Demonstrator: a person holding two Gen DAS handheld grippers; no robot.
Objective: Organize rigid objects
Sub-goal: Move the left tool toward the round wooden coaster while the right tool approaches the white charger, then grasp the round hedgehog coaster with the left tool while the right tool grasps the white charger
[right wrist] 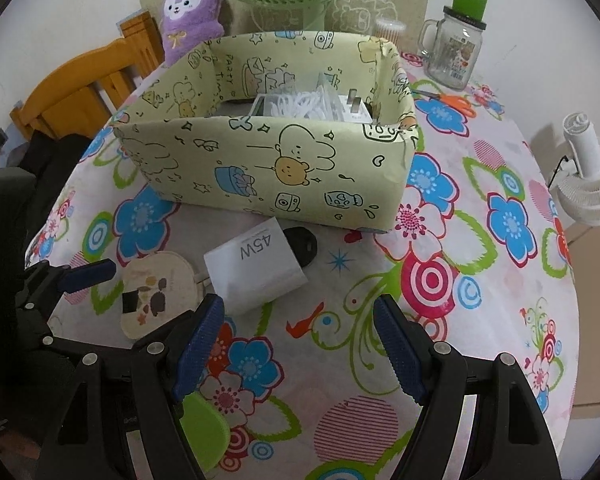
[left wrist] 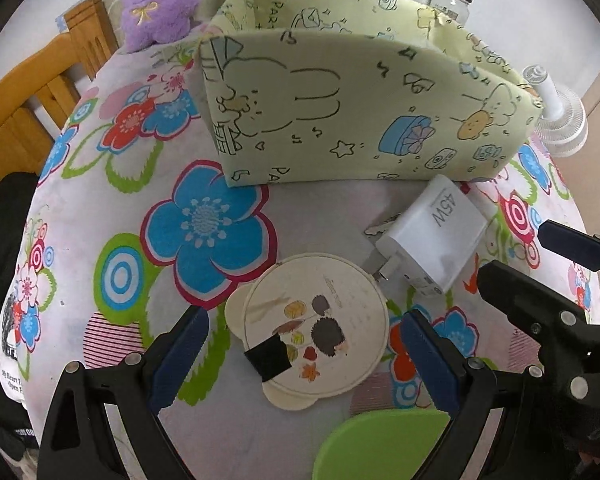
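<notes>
A table wore a cloth [right wrist: 480, 288] with big bright flowers on it. On the cloth stood a pale green paper box [right wrist: 268, 172] with little bears and bunnies drawn on it (it was the biggest thing there). Inside the box, at the right end, lay a white curly cable [right wrist: 300, 104] and a white plug [right wrist: 354, 114].

Just in front of the box lay a white charger [left wrist: 432, 240] marked 45W, flat on the cloth with its metal pins pointing at a round cream lid [left wrist: 316, 332]. The lid had hedgehogs and leaves drawn on it and a bit of black tape stuck on. A small black thing [right wrist: 302, 244] peeked out from behind the charger, too hidden to name.

The left gripper [left wrist: 304, 356] was wide open and held nothing; the round lid sat right between its blue fingers. The right gripper [right wrist: 300, 354] was wide open too, with nothing in it, hanging over bare cloth just near the charger.

Behind the box sat a purple plush toy [right wrist: 192, 12] and a glass jar [right wrist: 454, 52] with a green top.
</notes>
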